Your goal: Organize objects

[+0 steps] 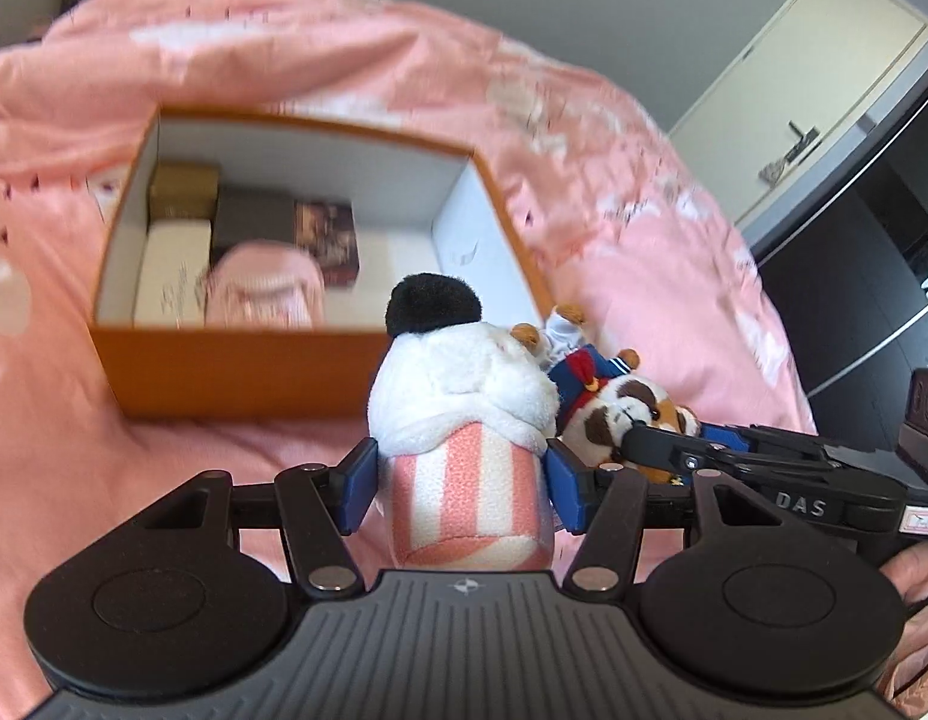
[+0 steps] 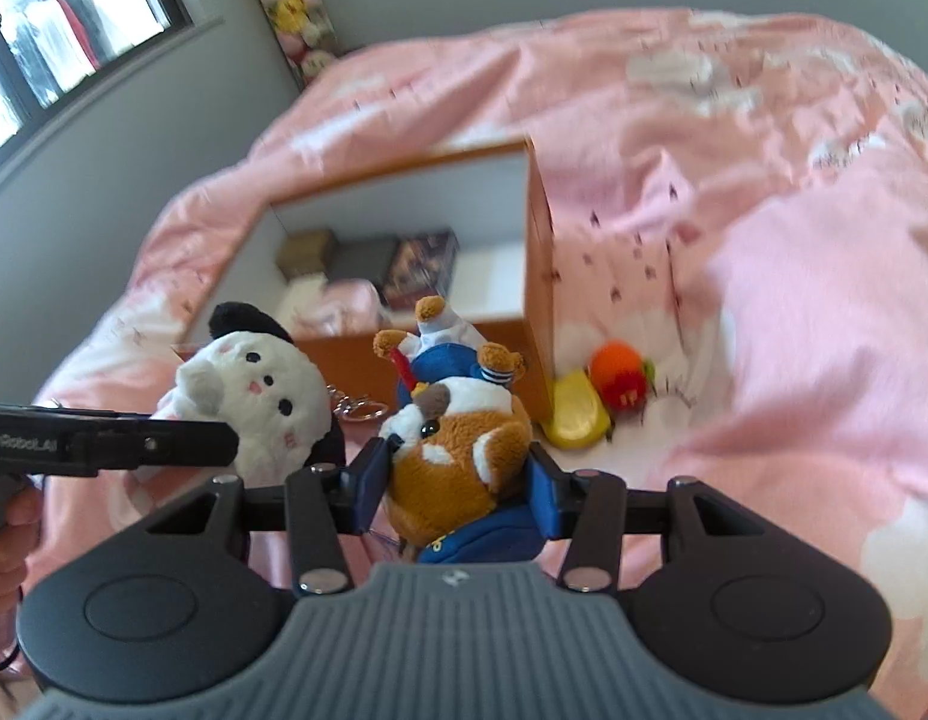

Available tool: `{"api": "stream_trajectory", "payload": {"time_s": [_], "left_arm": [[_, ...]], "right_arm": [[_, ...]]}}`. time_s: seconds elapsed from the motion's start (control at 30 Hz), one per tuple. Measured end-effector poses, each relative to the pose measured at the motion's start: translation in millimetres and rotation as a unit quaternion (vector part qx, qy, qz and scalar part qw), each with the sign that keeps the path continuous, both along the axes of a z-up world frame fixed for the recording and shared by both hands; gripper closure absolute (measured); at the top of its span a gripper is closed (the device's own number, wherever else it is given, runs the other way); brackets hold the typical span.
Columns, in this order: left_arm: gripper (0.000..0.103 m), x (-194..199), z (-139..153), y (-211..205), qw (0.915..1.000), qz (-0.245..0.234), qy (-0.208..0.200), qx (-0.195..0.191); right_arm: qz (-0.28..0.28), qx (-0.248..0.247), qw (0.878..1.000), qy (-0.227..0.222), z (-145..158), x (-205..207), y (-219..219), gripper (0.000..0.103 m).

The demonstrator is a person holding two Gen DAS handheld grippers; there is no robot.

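Note:
My left gripper [image 1: 461,489] is shut on a white plush with a black ear and pink-striped base [image 1: 464,414]; the plush also shows in the right wrist view [image 2: 266,402]. My right gripper [image 2: 458,489] is shut on a brown and white dog plush in blue sailor clothes [image 2: 458,438], seen in the left wrist view [image 1: 619,408] too. Both plushes hang side by side just in front of an open orange box [image 1: 242,366] with a white inside, which lies on the pink bed [image 1: 613,180].
The box holds a gold box [image 1: 185,189], a dark box [image 1: 326,243], a white pack [image 1: 170,276] and a pink item [image 1: 263,291]. An orange plush [image 2: 619,378] and a yellow item [image 2: 574,417] lie right of the box [image 2: 538,276]. A key ring [image 2: 359,408] lies nearby.

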State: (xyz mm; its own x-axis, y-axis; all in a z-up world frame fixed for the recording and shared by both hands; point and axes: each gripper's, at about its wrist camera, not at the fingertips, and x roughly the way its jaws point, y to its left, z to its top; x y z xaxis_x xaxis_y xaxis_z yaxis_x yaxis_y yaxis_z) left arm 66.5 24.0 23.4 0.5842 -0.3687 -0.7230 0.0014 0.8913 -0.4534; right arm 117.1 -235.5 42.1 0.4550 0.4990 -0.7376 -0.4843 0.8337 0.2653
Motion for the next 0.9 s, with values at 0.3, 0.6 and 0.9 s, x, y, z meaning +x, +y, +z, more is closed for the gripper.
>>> {"api": "stream_trajectory", "payload": {"time_s": [0.3, 0.6, 0.9], "left_arm": [[0.037, 20, 39, 7, 0.9975, 0.026, -0.062, 0.024], [0.037, 57, 57, 18, 0.9917, 0.06, -0.108, 0.035], [0.037, 97, -1, 19, 0.9948, 0.087, -0.05, 0.019]], "right_arm": [[0.008, 0.045, 0.996, -0.074, 47, 10, 13, 0.053], [-0.002, 0.088, 0.992, -0.092, 67, 49, 31, 0.053], [-0.041, 0.074, 0.995, -0.05, 30, 97, 56, 0.053]]}}
